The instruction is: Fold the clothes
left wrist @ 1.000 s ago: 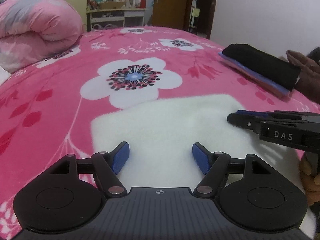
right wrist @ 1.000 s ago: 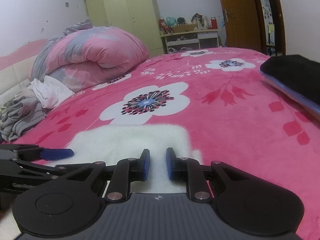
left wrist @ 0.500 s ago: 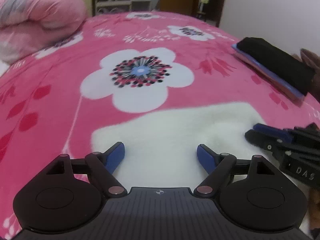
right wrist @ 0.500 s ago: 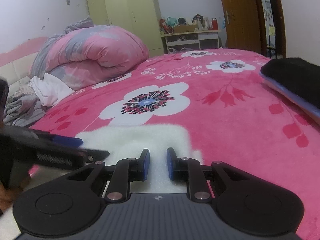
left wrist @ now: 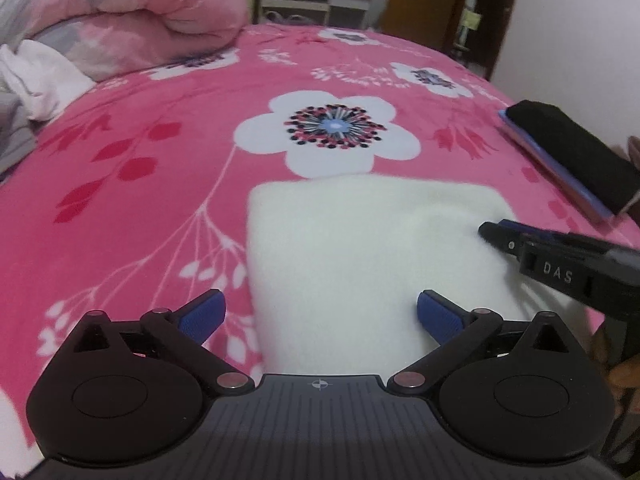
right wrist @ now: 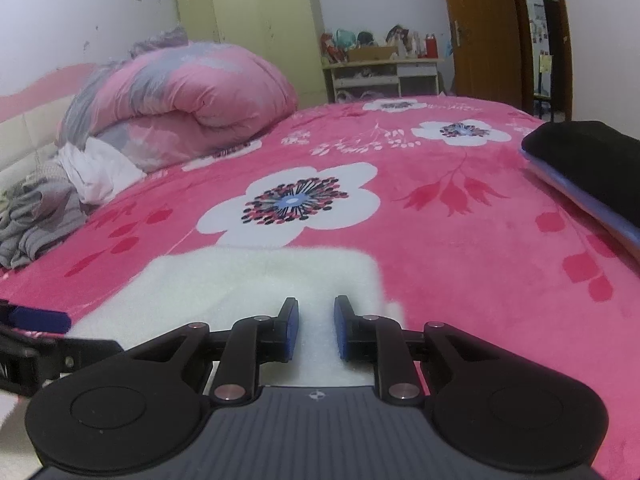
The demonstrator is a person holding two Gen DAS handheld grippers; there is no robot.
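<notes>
A white fleece garment [left wrist: 360,248] lies folded into a flat rectangle on the pink floral bed cover [left wrist: 160,168]. My left gripper [left wrist: 320,314] hovers over its near edge. Its jaws are opening wide, and no pad touches the cloth. My right gripper [right wrist: 316,332] rests at the garment's [right wrist: 256,276] right edge, its jaws narrow, with white fleece filling the slot between the pads. From the left wrist view the right gripper's fingertips [left wrist: 496,234] lie on the cloth's right side. The left gripper's blue pad [right wrist: 38,320] shows at the far left of the right wrist view.
A black folded garment [left wrist: 572,152] lies on a blue one at the bed's right edge. A rolled pink quilt [right wrist: 180,96], white cloth [right wrist: 100,168] and grey clothes [right wrist: 36,216] are heaped at the left. A cupboard, shelf and door stand beyond the bed.
The left gripper's jaws spread wider and it drew back and up from the white garment, showing more of the bed. The right gripper stayed where it was.
</notes>
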